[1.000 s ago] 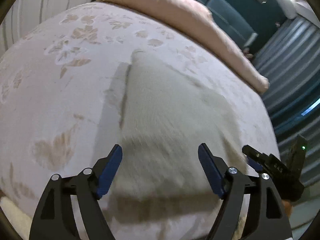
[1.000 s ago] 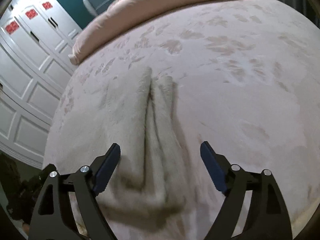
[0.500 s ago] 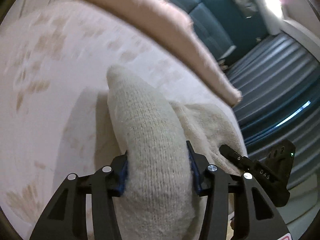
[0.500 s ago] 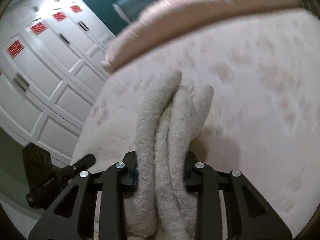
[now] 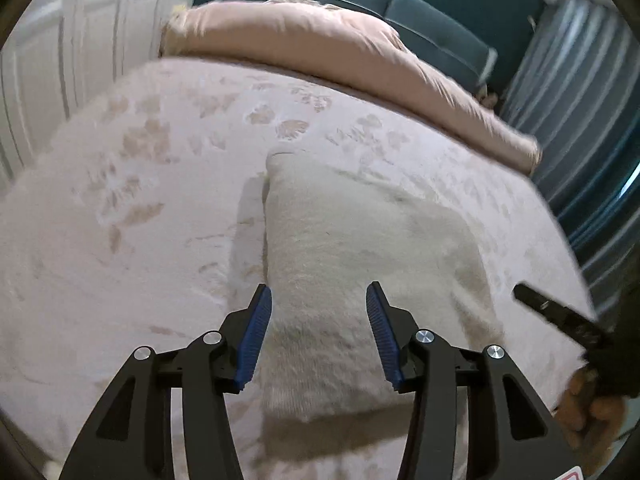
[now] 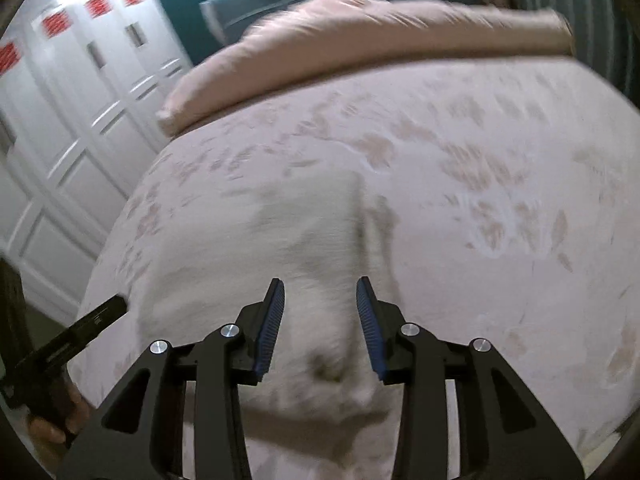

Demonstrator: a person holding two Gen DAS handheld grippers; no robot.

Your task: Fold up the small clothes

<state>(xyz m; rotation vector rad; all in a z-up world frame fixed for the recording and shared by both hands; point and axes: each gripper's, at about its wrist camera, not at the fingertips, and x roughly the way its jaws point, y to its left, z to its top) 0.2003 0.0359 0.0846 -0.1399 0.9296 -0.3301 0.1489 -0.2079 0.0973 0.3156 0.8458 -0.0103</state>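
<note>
Most of both views is taken up by the bedspread (image 5: 132, 240), pale pink with a faint leaf pattern, on which the work is laid out. A rolled pink blanket (image 5: 320, 44) is seen across the upper part of each frame, with a teal headboard (image 5: 424, 12) behind it and white panelled doors (image 6: 68, 128) at the upper left of the right wrist view.

The cream knitted garment (image 5: 360, 248) is found in the centre and lower centre of the left wrist view, lying flat on the bedspread with a straight folded edge along its left side. In the right wrist view the same garment (image 6: 280, 248) is blurred, with a raised ridge running down towards the lower centre.

The left gripper (image 5: 318, 330) is held above the near edge of the garment with its jaws parted and nothing pinched; the blue pads (image 5: 252, 340) are clear of the knit. The right gripper (image 6: 320, 320) is likewise unclenched and empty, its jaws having just been opening, with the garment below and between the pads but not pressed.

A fold appears to have just been laid down and released. It is judged that the next move calls for the ridge to be smoothed, then a free edge to be chosen and pinched by both grippers at matching points, so that the following fold can be carried over squarely.
</note>
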